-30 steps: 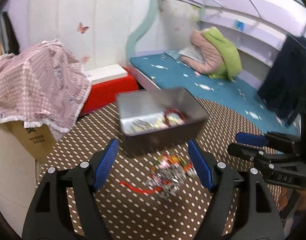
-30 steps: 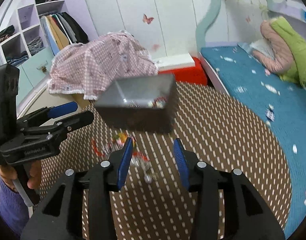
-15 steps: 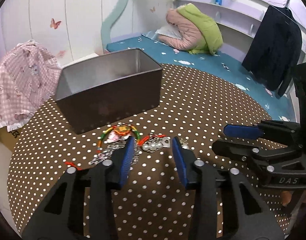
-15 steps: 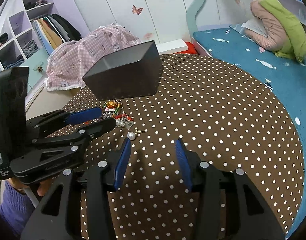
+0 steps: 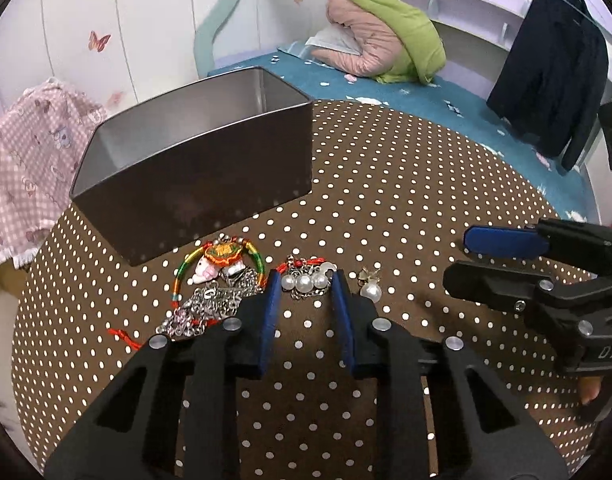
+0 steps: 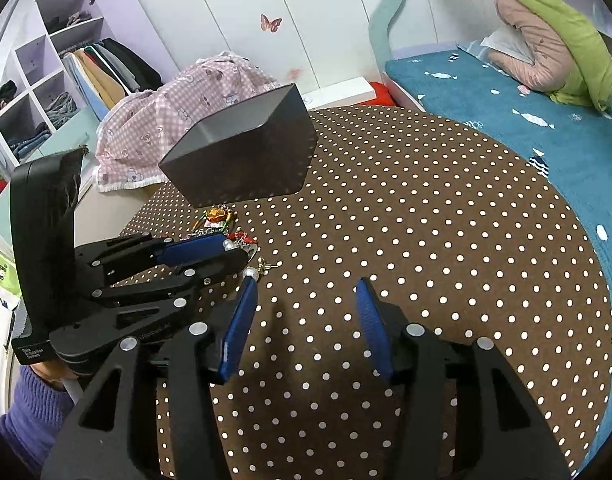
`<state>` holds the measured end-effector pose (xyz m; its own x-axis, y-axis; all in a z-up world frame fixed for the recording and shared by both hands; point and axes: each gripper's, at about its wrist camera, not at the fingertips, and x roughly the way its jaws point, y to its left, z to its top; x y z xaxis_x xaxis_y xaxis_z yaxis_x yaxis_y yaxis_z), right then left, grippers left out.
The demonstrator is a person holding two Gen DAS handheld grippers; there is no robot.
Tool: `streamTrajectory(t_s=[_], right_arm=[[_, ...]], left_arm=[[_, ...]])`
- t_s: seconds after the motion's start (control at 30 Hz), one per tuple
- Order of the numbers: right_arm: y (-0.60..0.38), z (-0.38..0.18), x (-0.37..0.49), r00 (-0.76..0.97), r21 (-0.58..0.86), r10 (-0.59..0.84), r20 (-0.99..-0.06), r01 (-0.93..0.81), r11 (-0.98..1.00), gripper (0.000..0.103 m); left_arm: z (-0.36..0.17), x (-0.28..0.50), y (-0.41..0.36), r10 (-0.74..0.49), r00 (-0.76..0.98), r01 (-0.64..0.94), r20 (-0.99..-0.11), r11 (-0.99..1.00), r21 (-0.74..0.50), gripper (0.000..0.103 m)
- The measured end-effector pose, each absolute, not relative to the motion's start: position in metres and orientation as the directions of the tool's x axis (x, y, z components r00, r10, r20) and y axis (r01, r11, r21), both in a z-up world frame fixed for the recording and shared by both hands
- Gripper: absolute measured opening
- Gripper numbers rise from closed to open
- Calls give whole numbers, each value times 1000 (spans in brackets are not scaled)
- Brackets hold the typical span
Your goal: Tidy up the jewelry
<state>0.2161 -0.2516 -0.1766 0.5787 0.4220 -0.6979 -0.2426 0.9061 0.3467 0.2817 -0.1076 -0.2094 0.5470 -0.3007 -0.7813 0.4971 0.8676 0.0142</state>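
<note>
Left claw (image 5: 304,280), jaws just closing, brackets the pearl piece (image 5: 304,281) near the tin (image 5: 194,160) on the desk (image 5: 385,184); contact unclear. Right claw (image 6: 306,284) gapes, empty.

"DA" legible on right tool (image 5: 501,258) body, left wrist view; small label on left tool (image 6: 230,250) base unreadable.
</note>
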Motion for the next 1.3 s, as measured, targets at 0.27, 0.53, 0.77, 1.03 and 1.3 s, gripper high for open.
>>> streamTrajectory(t_s=[0.27, 0.53, 0.77, 1.03, 1.3], right_arm=[[-243, -177, 218, 567, 346, 428, -704, -253, 904, 49], [-241, -179, 217, 560, 352, 432, -707, -250, 902, 50], [-241, -179, 218, 559, 354, 433, -707, -250, 901, 50], [-232, -178, 218, 558, 330, 423, -714, -264, 906, 50], [-196, -179, 224, 553, 247, 381, -741, -302, 921, 48]], left_arm=[[-207, 297, -108, -319, 523, 488, -791, 872, -29, 27], [-206, 305, -111, -331, 513, 493, -792, 869, -44, 27], [-204, 312, -112, -321, 528, 481, -786, 876, -34, 24], [-171, 284, -82, -384, 595, 471, -706, 878, -80, 24], [-142, 255, -37, -397, 653, 431, -645, 895, -116, 24]])
